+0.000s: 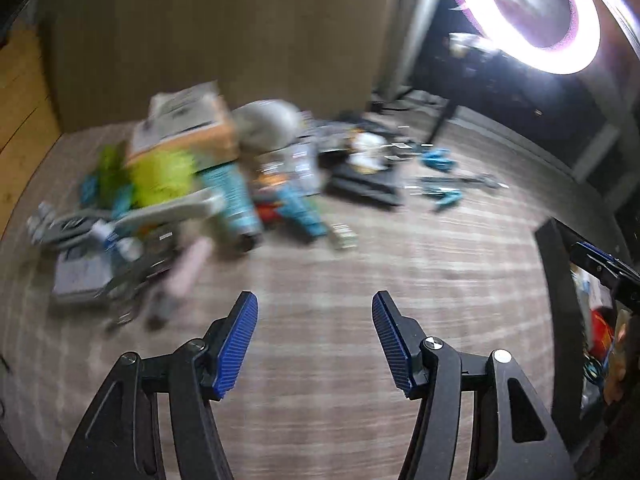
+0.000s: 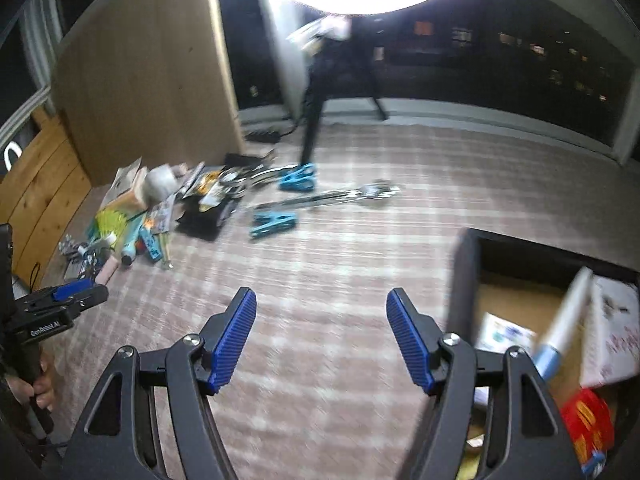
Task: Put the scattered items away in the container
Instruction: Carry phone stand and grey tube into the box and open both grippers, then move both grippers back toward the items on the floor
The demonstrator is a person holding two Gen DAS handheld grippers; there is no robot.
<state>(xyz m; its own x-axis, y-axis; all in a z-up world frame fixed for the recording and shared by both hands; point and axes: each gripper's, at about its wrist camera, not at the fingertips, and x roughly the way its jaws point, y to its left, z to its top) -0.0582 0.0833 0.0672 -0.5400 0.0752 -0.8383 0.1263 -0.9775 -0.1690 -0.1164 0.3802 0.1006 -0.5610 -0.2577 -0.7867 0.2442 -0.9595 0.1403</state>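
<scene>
Nearest in the left wrist view, the left gripper [image 1: 315, 308] with ribbed blue pads on black fingers stands spread and empty over bare floor; nothing lies between its pads. The right gripper [image 2: 321, 306], of the same build, is likewise spread wide with nothing in it, hanging above the pale striped rug [image 2: 320, 264].

Just beside the right gripper, at the lower right of its view, sits the dark open-topped fabric container [image 2: 466, 280]. It already holds several things: a white tube with a light blue cap [image 2: 566, 320], a red packet [image 2: 588, 420] and some white printed cartons [image 2: 612, 332].

Both claws being empty and turned away from the bin, the step in hand looks like the reach back to fetch more items.

Farther off, two bright blue plastic clips [image 2: 274, 222] and a long shiny metal utensil [image 2: 328, 198] lie apart on the rug. Beyond and to the left is the main heap: a pale pink cylinder [image 1: 188, 268], a lime-green pack [image 1: 160, 176], teal tubes [image 1: 240, 200], an orange-and-white cardboard box [image 1: 188, 128] and a flat black tray [image 2: 204, 216], all against a tan wooden panel [image 1: 220, 40]. A ring light [image 1: 536, 4] glares behind.

The next move calls for picking one loose, separate item, probably the pink cylinder for the left claw or a blue clip for the right, lining the pads across its narrow side, then closing.
</scene>
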